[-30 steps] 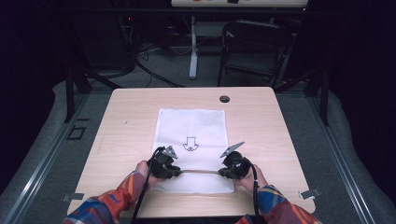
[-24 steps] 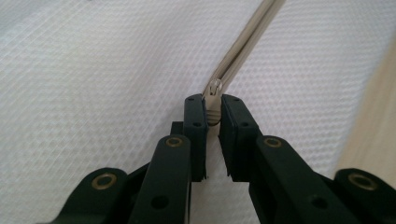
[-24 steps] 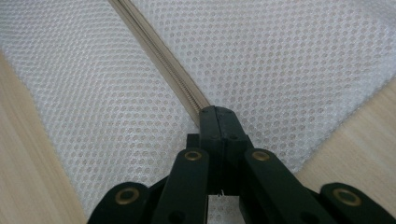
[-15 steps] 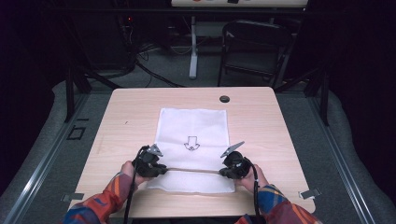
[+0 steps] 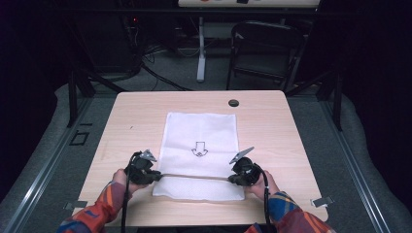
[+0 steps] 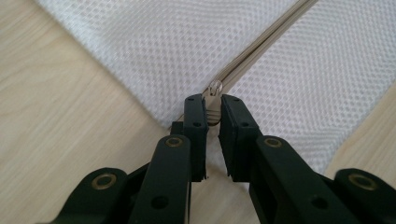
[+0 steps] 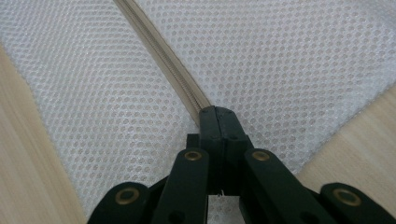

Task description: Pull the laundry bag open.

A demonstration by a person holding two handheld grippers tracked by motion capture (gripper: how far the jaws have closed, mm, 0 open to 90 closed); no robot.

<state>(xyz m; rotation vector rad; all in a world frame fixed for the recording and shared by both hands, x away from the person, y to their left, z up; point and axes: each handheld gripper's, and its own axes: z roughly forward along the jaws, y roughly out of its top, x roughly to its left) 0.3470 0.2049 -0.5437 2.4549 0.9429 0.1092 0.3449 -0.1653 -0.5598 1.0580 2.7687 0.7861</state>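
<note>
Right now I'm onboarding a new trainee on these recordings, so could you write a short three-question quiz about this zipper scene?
1. True or false: the left gripper has its jaws closed on the zipper pull of the white mesh bag.
2. Which is printed on the bag? A) a star B) a down-pointing arrow C) a circle
3. In the high view, across which end of the bag does the zipper run, the person's end or the far end?

Key
1. True; the pull sits between the jaws at the bag's left edge.
2. B
3. The person's end, stretched between the left gripper and the right gripper, which is pinched on the zipper line.
</note>
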